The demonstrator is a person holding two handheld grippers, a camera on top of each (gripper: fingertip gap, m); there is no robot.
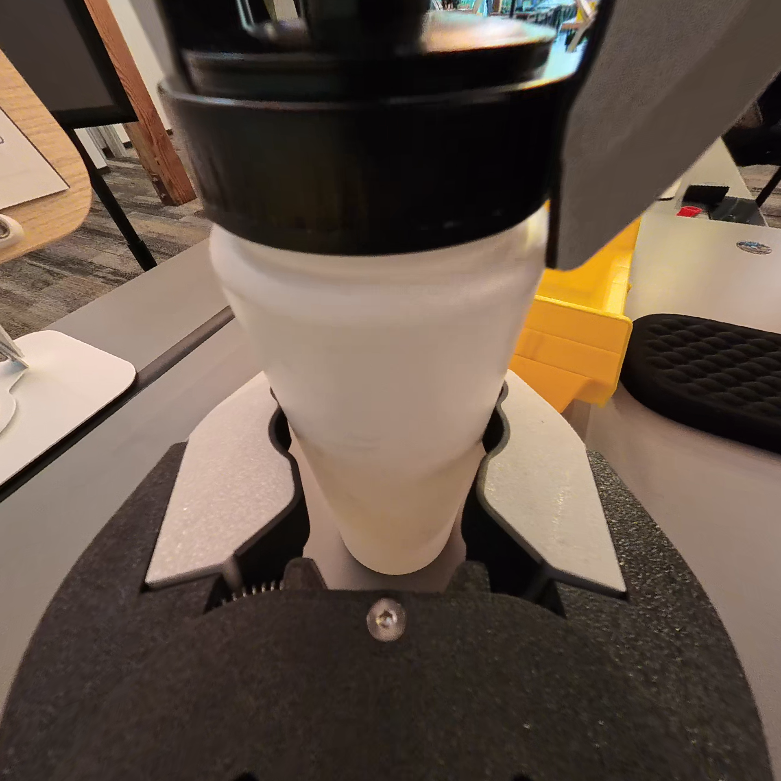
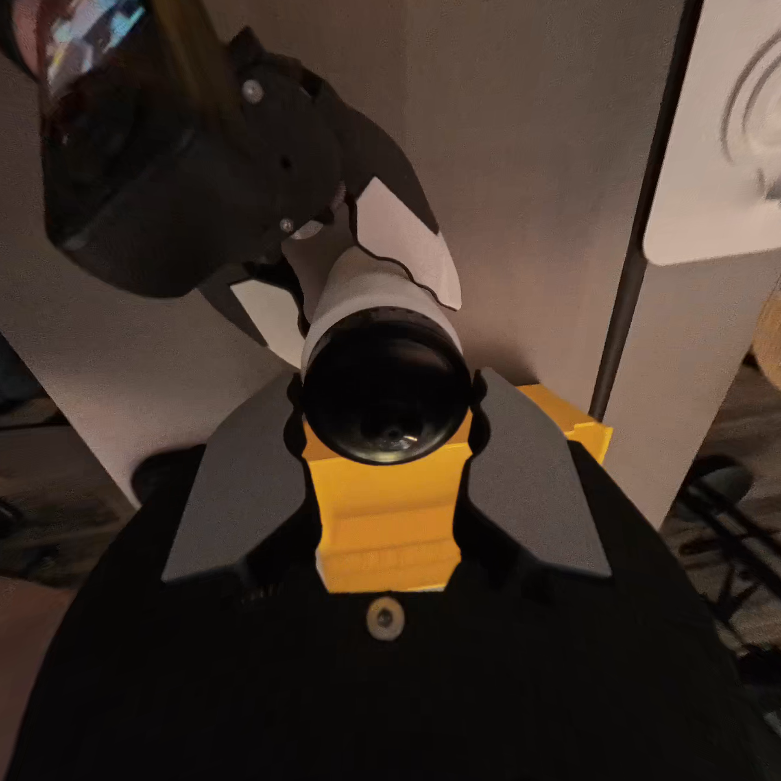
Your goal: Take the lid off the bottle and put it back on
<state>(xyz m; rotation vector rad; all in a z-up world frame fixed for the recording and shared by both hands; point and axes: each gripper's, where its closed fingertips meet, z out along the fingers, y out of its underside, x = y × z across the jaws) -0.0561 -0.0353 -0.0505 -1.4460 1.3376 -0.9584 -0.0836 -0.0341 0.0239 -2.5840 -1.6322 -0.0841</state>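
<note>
Two tongs share one bottle (image 1: 380,359) above the bench (image 1: 126,443): left tongs (image 1: 386,431) clenched round its stiff, smooth white body, right tongs (image 2: 386,405) gripping the black lid (image 2: 386,401) by its rim, likely light.

An office-like workroom: grey desks (image 1: 126,304), carpet-tile floor (image 1: 76,258), yellow parts bin (image 1: 566,338), monitor stand base (image 1: 63,380).

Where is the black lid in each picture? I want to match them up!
Left wrist view: the black lid sits top centre, on the white bottle that the left claw holds.
Right wrist view: the lid is in the middle, facing the camera, between the right claw's tips.
Shared landmark: the yellow bin, right of the bottle in the first, below the lid in the second.
</note>
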